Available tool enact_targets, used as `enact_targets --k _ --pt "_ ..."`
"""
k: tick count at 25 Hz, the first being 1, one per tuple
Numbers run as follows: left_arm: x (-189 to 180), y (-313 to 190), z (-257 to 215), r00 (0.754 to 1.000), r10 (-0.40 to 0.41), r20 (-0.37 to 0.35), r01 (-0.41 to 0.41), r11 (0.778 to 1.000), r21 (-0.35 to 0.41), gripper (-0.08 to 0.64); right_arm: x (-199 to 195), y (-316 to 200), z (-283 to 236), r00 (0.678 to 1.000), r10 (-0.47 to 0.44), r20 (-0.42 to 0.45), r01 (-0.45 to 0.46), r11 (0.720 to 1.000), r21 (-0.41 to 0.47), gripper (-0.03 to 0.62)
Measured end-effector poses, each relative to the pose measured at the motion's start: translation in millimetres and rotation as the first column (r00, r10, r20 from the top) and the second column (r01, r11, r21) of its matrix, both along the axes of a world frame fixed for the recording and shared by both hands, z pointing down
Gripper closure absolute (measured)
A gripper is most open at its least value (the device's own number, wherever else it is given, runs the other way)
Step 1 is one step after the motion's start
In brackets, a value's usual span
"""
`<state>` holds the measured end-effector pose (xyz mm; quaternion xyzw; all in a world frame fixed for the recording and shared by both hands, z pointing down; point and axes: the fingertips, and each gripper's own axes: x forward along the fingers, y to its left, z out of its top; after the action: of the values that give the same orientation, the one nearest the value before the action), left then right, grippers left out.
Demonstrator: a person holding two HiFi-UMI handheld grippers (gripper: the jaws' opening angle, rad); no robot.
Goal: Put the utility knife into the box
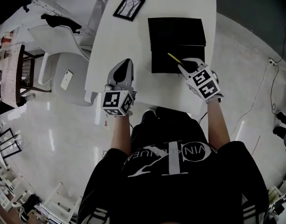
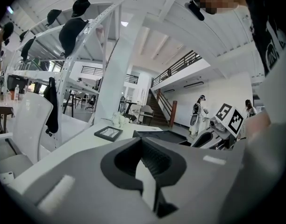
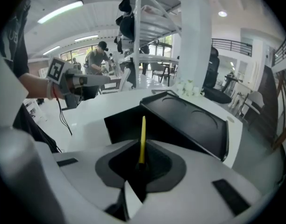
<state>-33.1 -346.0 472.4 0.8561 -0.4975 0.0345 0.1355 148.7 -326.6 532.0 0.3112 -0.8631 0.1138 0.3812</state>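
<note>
A white table (image 1: 133, 50) is seen from steeply above, with a person's arms reaching up from the bottom of the frame. An open black box (image 1: 161, 65) lies at the upper centre of the table, its lid (image 1: 175, 31) folded back toward the top of the frame.

The yellow utility knife (image 1: 174, 58) is pinched by its rear end between the jaws of the right hand-held gripper (image 1: 187, 66), just right of centre. Its long axis is set on a diagonal, from the gripper at lower right toward the upper left, so the free end is carried over the box's open tray. In the right gripper view the knife (image 3: 142, 136) is shown edge-on, pointing straight out from the jaws toward the dark hollow of the box (image 3: 122, 125). It appears to be held above the box floor rather than resting on it, though the height cannot be judged surely.

The left hand-held gripper (image 1: 125, 65) is held over bare table left of the box, well apart from the knife, with its jaws pressed together on nothing. A picture frame (image 1: 129, 7) lies at the upper left of the table.

The placing is judged nearly done. The right hand is the nearer one, and only a lowering and a release seem needed.
</note>
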Motion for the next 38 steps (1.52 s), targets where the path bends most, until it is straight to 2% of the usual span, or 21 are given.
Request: enact_targets --k 6,11,16,21,26,30,38 --pt "0 -3 8 1.000 -0.016 0.014 0.016 1.000 -0.022 0.549 -7 -6 20 0.993 -0.097 -0.063 0.092 0.993 -0.076 0.538" --pt "2 -4 13 1.000 -0.022 0.019 0.022 0.999 -0.034 0.550 -9 -9 33 0.974 -0.184 -0.130 0.170 0.980 -0.107 0.538" --pt "1 -3 23 0.999 -0.030 0.029 0.031 0.998 -0.053 0.551 -18 -6 42 0.964 -0.242 -0.114 0.223 0.962 -0.155 0.538" --pt "2 -2 27 0.999 -0.031 0.033 0.033 0.998 -0.061 0.550 -21 -4 52 0.938 -0.323 -0.122 0.294 0.932 -0.212 0.538" --pt "-1 3 31 0.999 -0.032 0.040 0.035 0.996 -0.077 0.550 -28 -10 70 0.939 -0.340 -0.059 0.324 0.927 -0.189 0.538" --pt "-3 8 35 0.998 -0.035 0.046 0.039 0.995 -0.091 0.549 -28 -4 58 0.941 -0.329 -0.079 0.300 0.920 -0.254 0.538" --pt "-2 13 40 0.998 -0.020 0.054 0.025 0.994 -0.105 0.550 -28 -6 63 0.947 -0.314 -0.069 0.288 0.924 -0.252 0.538"
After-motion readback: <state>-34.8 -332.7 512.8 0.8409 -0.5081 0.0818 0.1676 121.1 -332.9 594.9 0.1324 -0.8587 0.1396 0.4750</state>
